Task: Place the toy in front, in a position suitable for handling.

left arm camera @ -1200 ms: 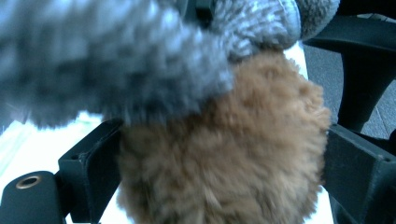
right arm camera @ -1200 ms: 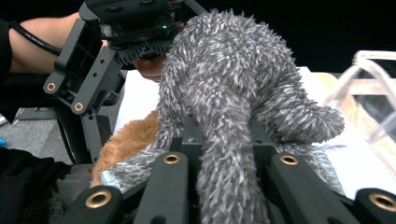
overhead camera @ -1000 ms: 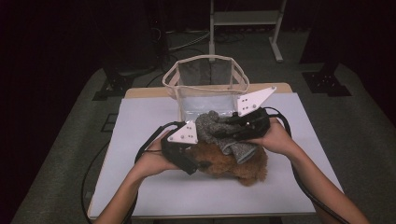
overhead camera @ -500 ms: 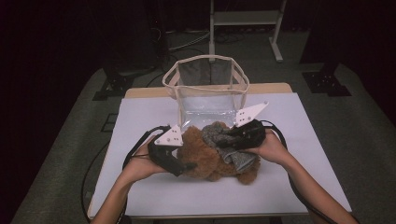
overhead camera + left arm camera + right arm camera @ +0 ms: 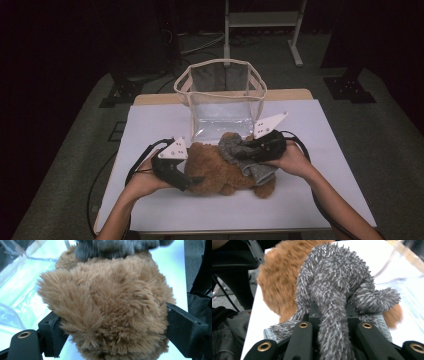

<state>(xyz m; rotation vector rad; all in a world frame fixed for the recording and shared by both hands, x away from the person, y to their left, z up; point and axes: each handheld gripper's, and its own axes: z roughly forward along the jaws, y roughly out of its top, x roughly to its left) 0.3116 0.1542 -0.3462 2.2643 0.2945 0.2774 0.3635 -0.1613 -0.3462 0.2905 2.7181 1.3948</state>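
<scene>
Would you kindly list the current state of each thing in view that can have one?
Brown plush toy: lying on the table, clamped by the left gripper.
Grey fuzzy cloth: draped over the toy, pinched in the right gripper.
Clear bag: upright, mouth open.

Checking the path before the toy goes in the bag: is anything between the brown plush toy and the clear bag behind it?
Nothing visible. Bare white table lies between the brown plush toy and the clear bag.
</scene>
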